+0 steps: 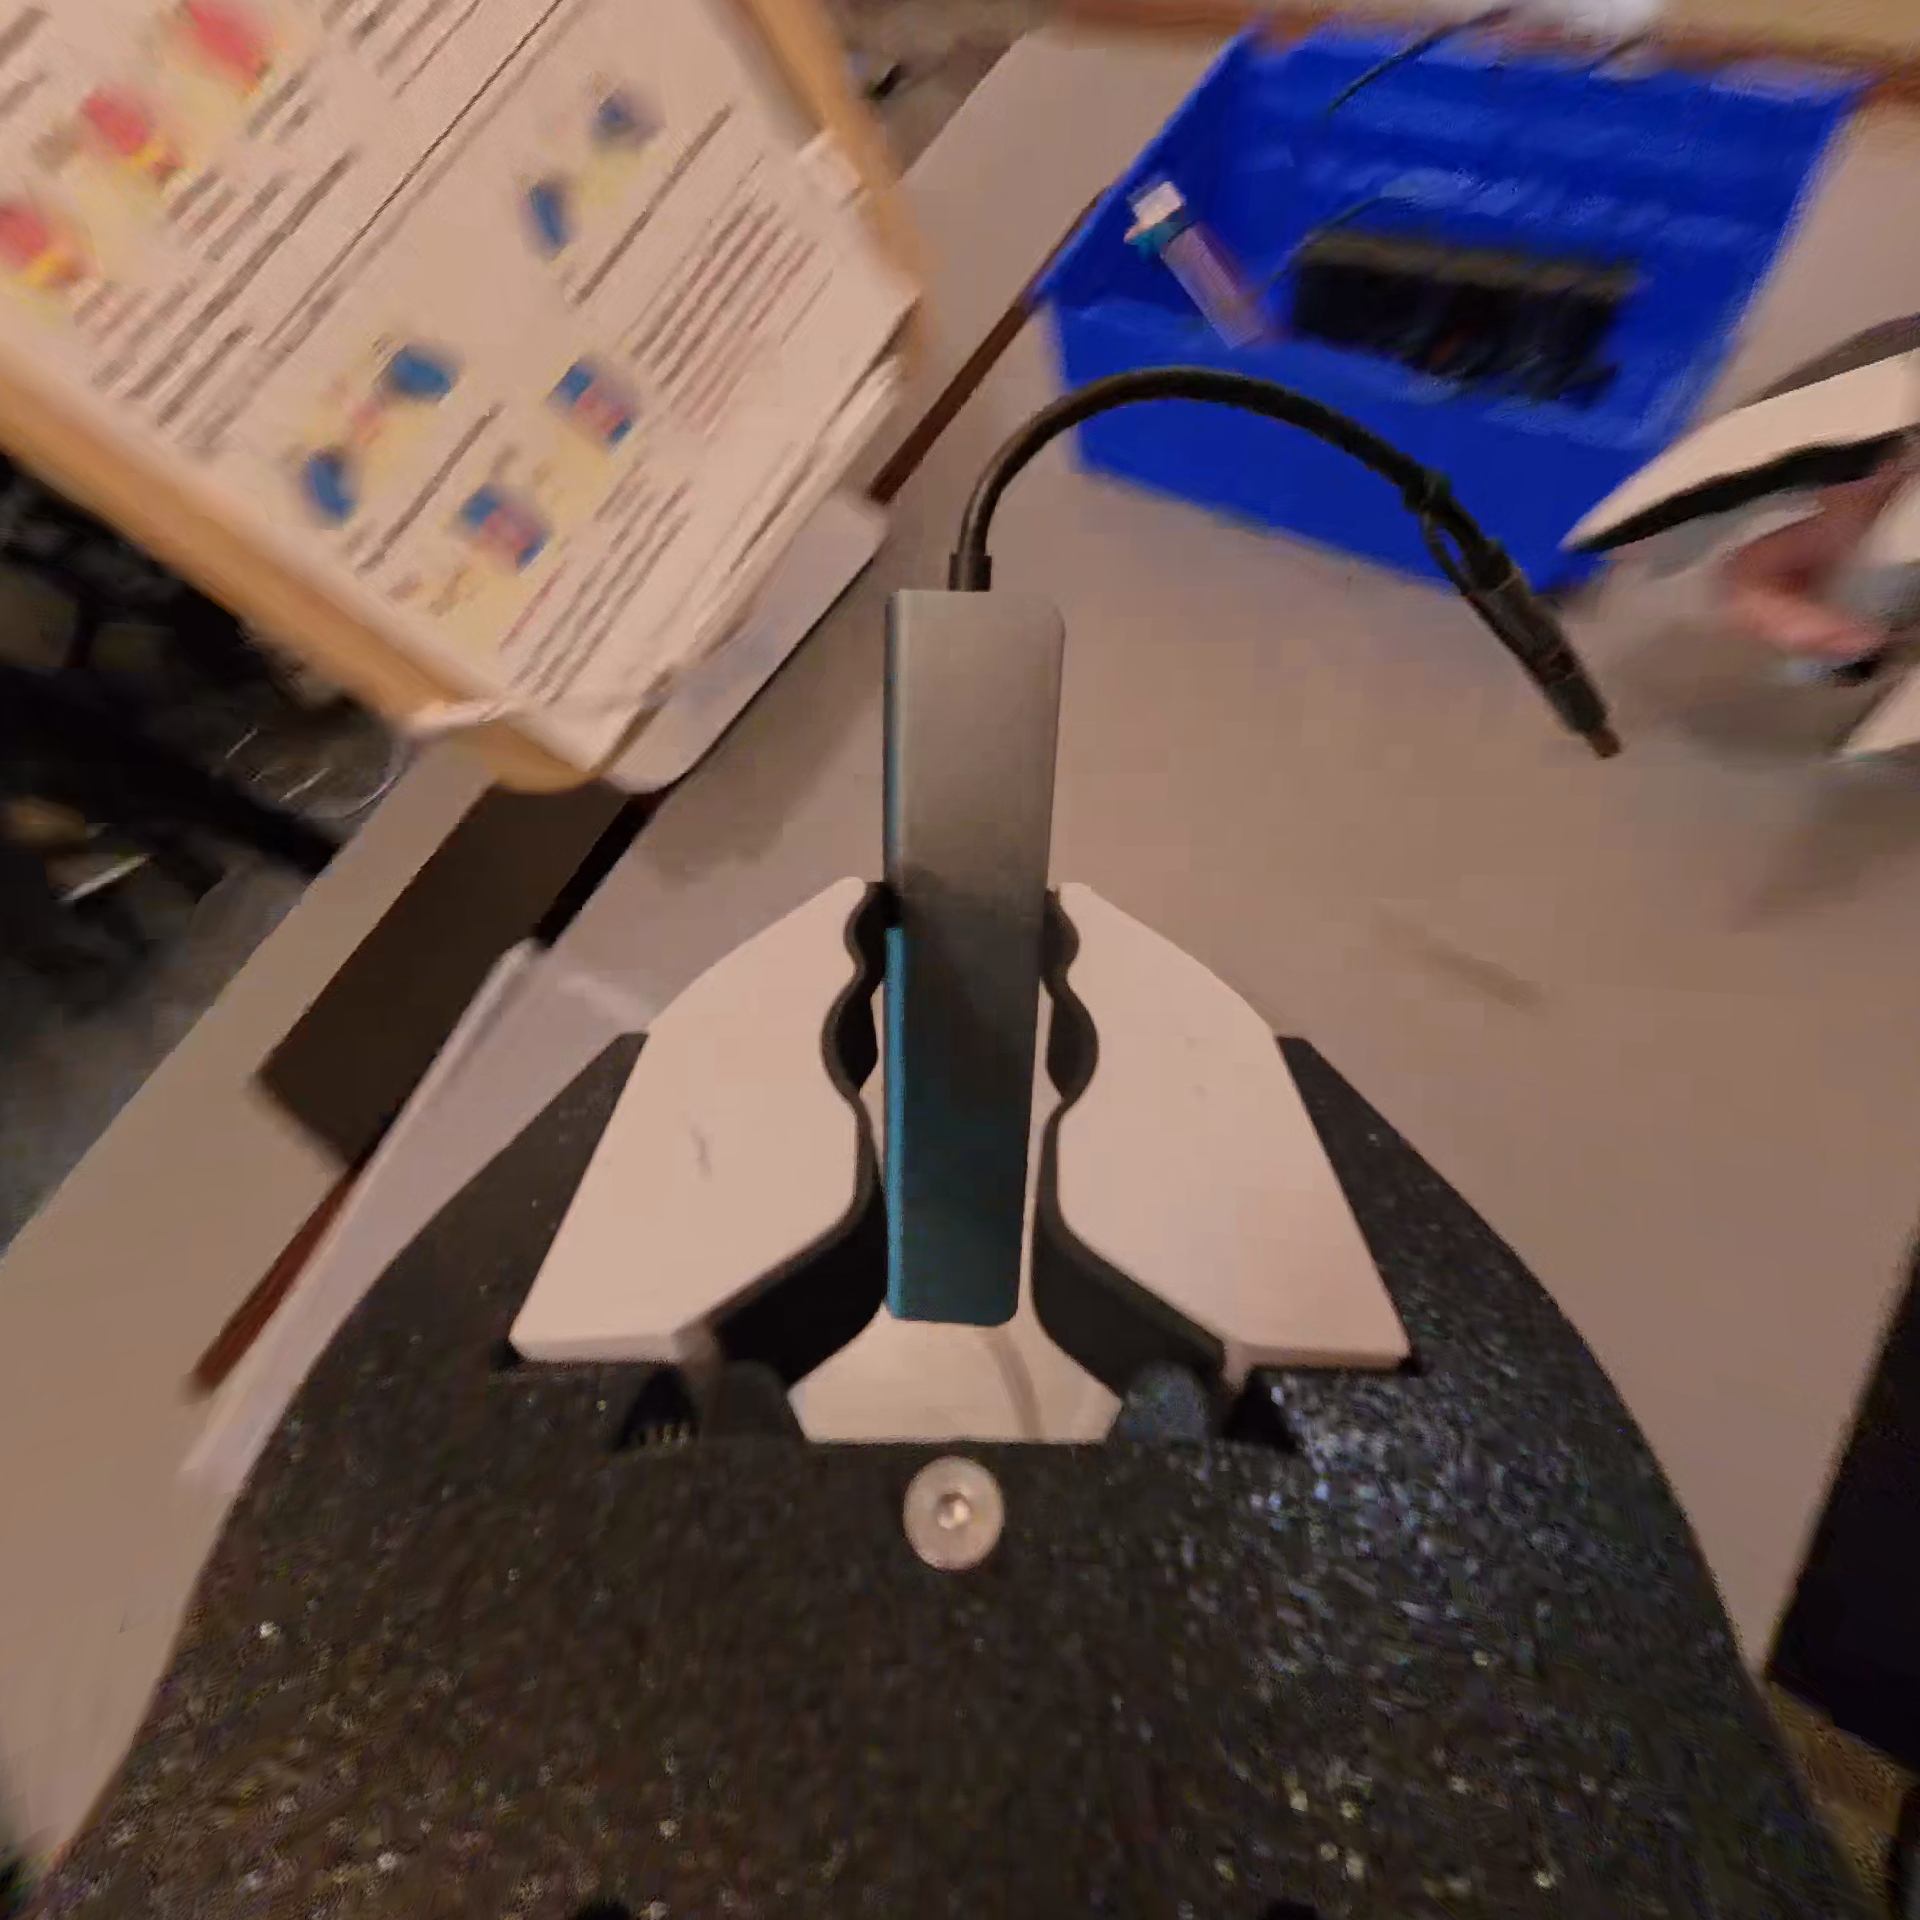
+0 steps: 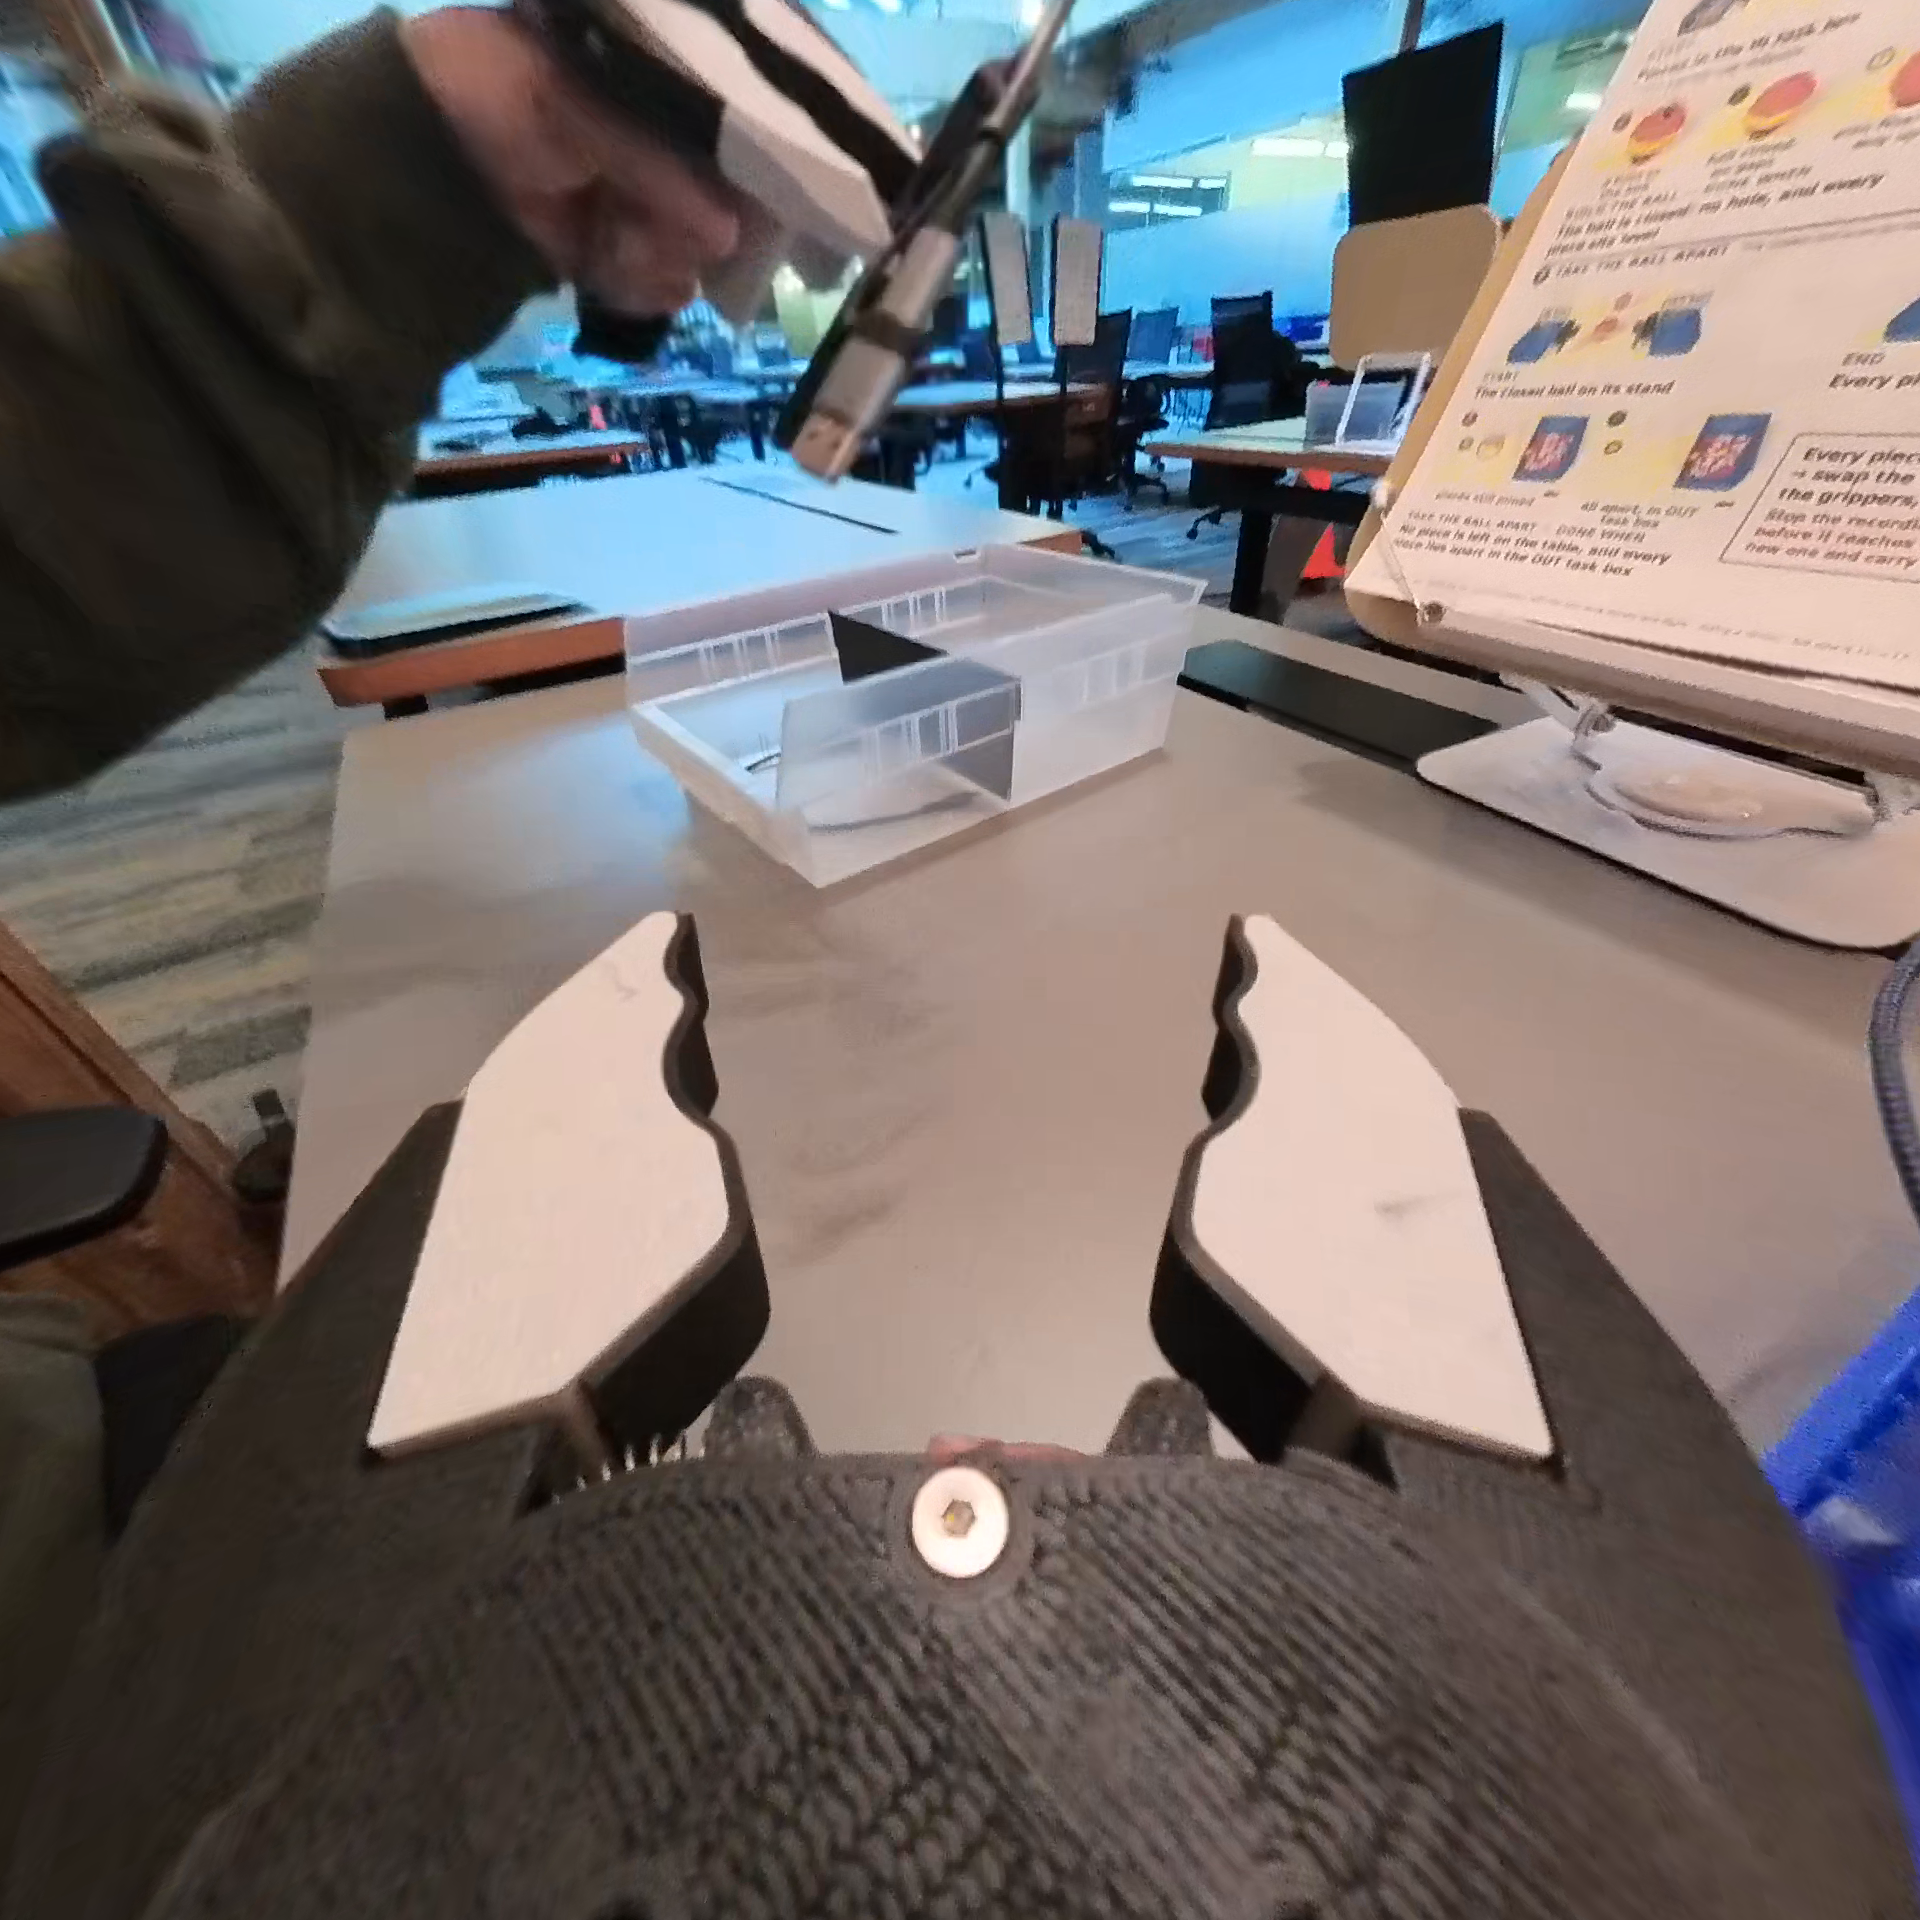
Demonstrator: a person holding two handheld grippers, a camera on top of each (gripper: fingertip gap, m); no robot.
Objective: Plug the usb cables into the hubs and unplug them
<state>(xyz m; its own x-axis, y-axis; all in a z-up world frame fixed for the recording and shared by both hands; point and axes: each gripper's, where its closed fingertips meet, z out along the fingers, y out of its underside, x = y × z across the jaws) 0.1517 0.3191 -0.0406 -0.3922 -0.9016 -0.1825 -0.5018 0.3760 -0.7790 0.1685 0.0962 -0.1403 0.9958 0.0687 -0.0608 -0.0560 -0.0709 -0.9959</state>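
My left gripper (image 1: 971,894) is shut on a slim grey usb hub (image 1: 971,748), held lengthwise between the fingers above the table. The hub's short black cable (image 1: 1195,384) arcs to the right and ends in a free plug (image 1: 1558,675). In the right wrist view the same hub (image 2: 894,312) hangs tilted from the left gripper (image 2: 914,156) at the upper left, held by a hand in a green sleeve. My right gripper (image 2: 961,935) is open and empty, low over the grey table (image 2: 935,1039). It also shows blurred at the right edge of the left wrist view (image 1: 1766,457).
A blue bin (image 1: 1299,468) at the back right holds a dark hub (image 1: 1455,312) and a cable with a pale plug (image 1: 1195,260). A clear plastic bin (image 2: 1091,665) stands mid-table. An instruction sheet on a stand (image 2: 1662,364) is at the right. About 25 cm separates my left fingertips from my right.
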